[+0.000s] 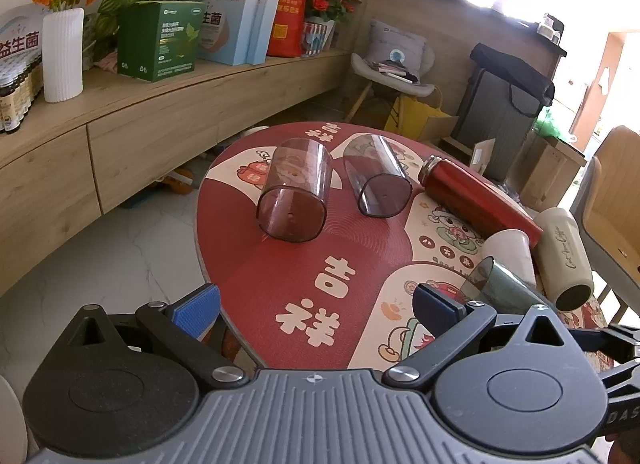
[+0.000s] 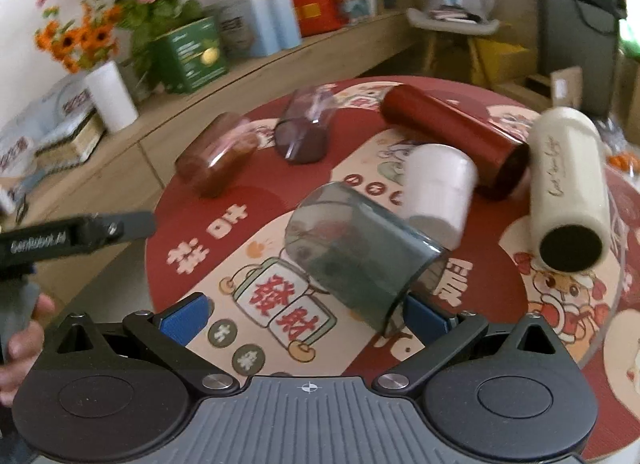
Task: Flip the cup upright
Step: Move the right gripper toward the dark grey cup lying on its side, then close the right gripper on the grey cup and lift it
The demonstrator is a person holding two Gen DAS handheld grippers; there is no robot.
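Observation:
Several cups and bottles lie on their sides on a round red table (image 1: pixel 280 276). Two clear purple cups (image 1: pixel 294 194) (image 1: pixel 378 180) lie at the far side. A grey-green see-through cup (image 2: pixel 356 252) lies just ahead of my right gripper (image 2: pixel 306 318), which is open with the cup's rim near its right finger; it also shows in the left wrist view (image 1: pixel 500 284). A white cup (image 2: pixel 438 190) lies behind it. My left gripper (image 1: pixel 316 304) is open and empty above the table's near edge.
A red bottle (image 1: pixel 476 194) and a cream bottle (image 1: pixel 564 260) lie on the table's right side. A wooden counter (image 1: pixel 120 112) with boxes, a white vase and flowers runs along the left. A chair and bags stand behind the table.

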